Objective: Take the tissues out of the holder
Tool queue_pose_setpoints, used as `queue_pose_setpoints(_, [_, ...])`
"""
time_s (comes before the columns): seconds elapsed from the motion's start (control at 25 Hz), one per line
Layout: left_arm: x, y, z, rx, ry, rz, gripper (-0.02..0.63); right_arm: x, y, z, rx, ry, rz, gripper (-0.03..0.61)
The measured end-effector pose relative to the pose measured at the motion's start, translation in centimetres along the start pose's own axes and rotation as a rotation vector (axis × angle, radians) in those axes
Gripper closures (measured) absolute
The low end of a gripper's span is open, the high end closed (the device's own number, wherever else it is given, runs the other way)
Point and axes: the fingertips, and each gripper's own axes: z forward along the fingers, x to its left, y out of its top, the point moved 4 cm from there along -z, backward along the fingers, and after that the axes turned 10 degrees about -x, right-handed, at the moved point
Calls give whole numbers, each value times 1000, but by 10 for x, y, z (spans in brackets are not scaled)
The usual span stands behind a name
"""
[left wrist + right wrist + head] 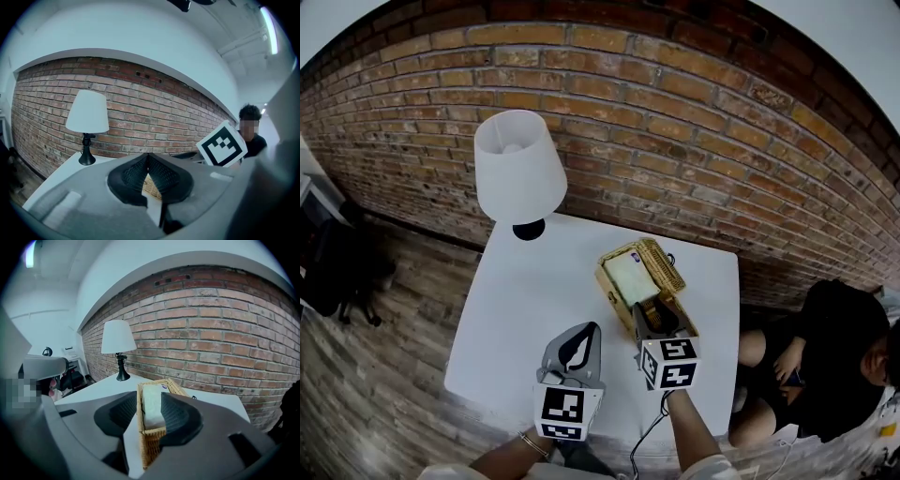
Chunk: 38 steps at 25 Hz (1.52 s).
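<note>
Though overhead hides it, right gripper straddles tissues

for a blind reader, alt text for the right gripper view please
The right gripper stands open, its dark jaws astride one side wall of a rectangular woven wicker holder with a pale pack of tissues inside. It sits on a white table with a white-shaded lamp before a red brick wall.

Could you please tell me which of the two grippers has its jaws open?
The right gripper: its jaws stand apart at the wicker basket, while those of the left gripper meet at their tips.
</note>
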Motion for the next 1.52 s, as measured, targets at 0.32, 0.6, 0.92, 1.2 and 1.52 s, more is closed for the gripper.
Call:
queue_pose_setpoints(0.32, [9, -3, 7, 2, 31, 8, 607, -13, -4, 40, 68, 35, -91, 411])
queue_pose_setpoints(0.6, [17, -2, 15, 4, 45, 32, 607, -20, -10, 79, 167, 100, -180, 408])
queue_pose_setpoints(0.92, [24, -6, 18, 8, 62, 34, 607, -20, -18, 99, 216, 129, -235, 400])
queue_pose_setpoints(1.2, [28, -8, 20, 4, 72, 29, 607, -23, -30, 107, 284, 117, -272, 402])
queue_pose_setpoints(1.52, [31, -11, 20, 16, 76, 22, 607, -25, -39, 115, 346, 132, -233, 421])
